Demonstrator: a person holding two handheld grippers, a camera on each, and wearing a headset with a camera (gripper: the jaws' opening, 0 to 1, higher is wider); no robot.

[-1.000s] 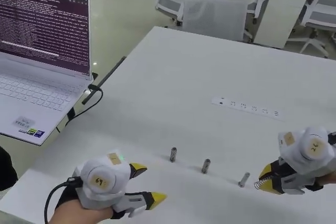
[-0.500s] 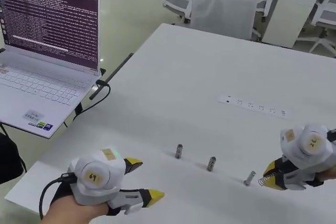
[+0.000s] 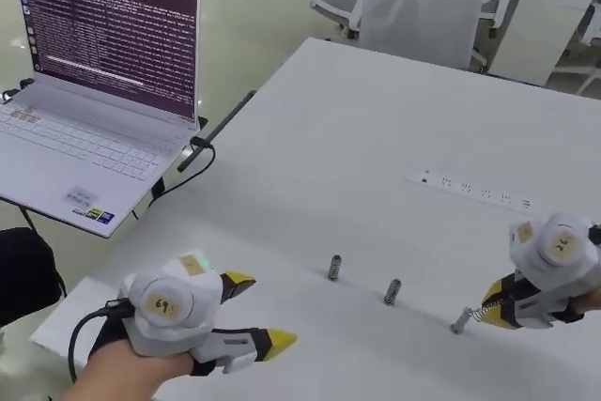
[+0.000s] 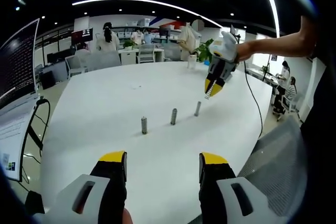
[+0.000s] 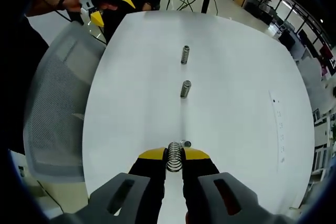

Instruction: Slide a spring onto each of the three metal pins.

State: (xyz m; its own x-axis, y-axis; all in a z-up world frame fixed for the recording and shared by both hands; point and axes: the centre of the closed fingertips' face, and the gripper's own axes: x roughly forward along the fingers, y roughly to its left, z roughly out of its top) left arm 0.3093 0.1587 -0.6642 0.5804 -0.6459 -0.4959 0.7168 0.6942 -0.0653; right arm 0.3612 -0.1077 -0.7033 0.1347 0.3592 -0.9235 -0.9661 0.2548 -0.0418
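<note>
While the right claw (image 3: 494, 305) is pinching a spring (image 5: 174, 156) between its yellow tips, jaws closed down to just the coil's width, the coil is sticking out ahead of the tips and angling down toward the bench (image 3: 329, 147). Spring's free end is sitting just beside the top of the bare pin (image 3: 460, 322), the one nearest that claw. Can't tell whether it's touching the pin or starting over the tip. In the right gripper view the pin top is peeking out just right of the coil.

The other two pins are standing upright in line with it, each already wearing a spring: middle pin (image 3: 392, 292) and left-end pin (image 3: 334, 268). All three are sitting spaced apart on a diagonal across the bench, toward its near side.

Left claw (image 3: 261, 309) is hovering over the bench's near-left corner, jaws wide apart, gripping nothing, well apart from the pins.

Laptop (image 3: 103, 63) is sitting open off the bench's left side, screen showing lines of text. White power strip (image 3: 474, 192) is lying flat on the bench beyond the pins, well apart from them.
</note>
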